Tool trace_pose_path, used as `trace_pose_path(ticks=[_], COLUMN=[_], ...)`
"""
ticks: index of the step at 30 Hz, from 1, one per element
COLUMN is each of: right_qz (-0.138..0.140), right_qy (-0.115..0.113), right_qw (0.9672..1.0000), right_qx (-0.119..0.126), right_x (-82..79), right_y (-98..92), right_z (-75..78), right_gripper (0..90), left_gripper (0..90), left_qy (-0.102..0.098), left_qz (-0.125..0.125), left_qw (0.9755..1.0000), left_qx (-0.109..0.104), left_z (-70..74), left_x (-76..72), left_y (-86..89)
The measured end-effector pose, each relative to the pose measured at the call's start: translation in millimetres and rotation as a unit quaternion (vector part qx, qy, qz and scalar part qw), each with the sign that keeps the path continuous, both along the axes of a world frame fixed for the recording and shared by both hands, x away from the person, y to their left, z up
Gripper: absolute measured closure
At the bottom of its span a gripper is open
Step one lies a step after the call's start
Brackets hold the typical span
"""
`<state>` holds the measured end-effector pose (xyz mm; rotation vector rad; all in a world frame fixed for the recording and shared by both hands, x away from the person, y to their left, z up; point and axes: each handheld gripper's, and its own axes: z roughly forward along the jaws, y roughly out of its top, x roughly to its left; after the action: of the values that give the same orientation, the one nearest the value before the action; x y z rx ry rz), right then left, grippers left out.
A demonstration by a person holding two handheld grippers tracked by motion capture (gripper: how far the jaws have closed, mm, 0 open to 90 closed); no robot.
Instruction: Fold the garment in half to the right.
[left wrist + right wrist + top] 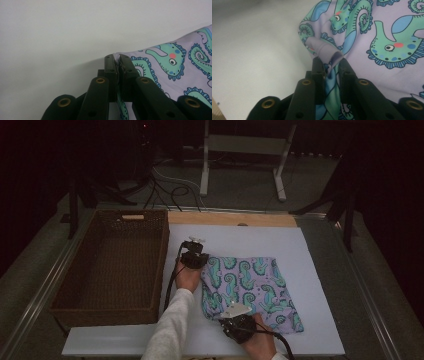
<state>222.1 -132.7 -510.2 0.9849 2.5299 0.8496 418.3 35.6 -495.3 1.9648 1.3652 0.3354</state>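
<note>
The seahorse-print cloth [250,287] is lying flat on the white board [310,270], right of the wicker basket [112,265]. The left gripper [196,258] is pinching its far-left corner, the right gripper [235,316] is clamping a bunched near edge, so both are holding the cloth's basket-side edge.

The wicker basket [112,265] is the one tall obstacle: its right wall stands just beside the left gripper [196,251], blocking any sideways pass that way. Right of the basket, the white tabletop [310,285] lies flat, bare beyond the seahorse-print cloth [250,287] toward the far edge and right edge. Between basket and cloth, the person's left sleeve [170,325] fills the narrow lane.
</note>
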Motion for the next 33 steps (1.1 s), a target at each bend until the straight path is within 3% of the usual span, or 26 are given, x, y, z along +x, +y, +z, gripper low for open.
trace_pose_path(ticks=[5,14,33], right_qz=[-0.003,-0.001,0.014], right_qy=[0.022,0.03,0.025], right_qw=[0.9996,0.9993,0.999], right_qx=[0.019,0.023,0.035], right_x=[5.3,7.9,12.7], right_y=[-4.0,-0.8,24.7], right_z=[1.3,3.3,6.6], right_gripper=[80.7,81.6,81.8], left_gripper=[86.9,86.8,86.8], left_qy=[0.001,0.001,-0.005], left_qz=[-0.001,-0.003,0.009], left_qw=[1.0,1.0,0.9999], left_qx=[0.0,0.002,0.008], left_z=[-0.3,-0.3,8.3], left_x=[0.3,0.7,0.2], left_y=[0.2,1.6,19.9])
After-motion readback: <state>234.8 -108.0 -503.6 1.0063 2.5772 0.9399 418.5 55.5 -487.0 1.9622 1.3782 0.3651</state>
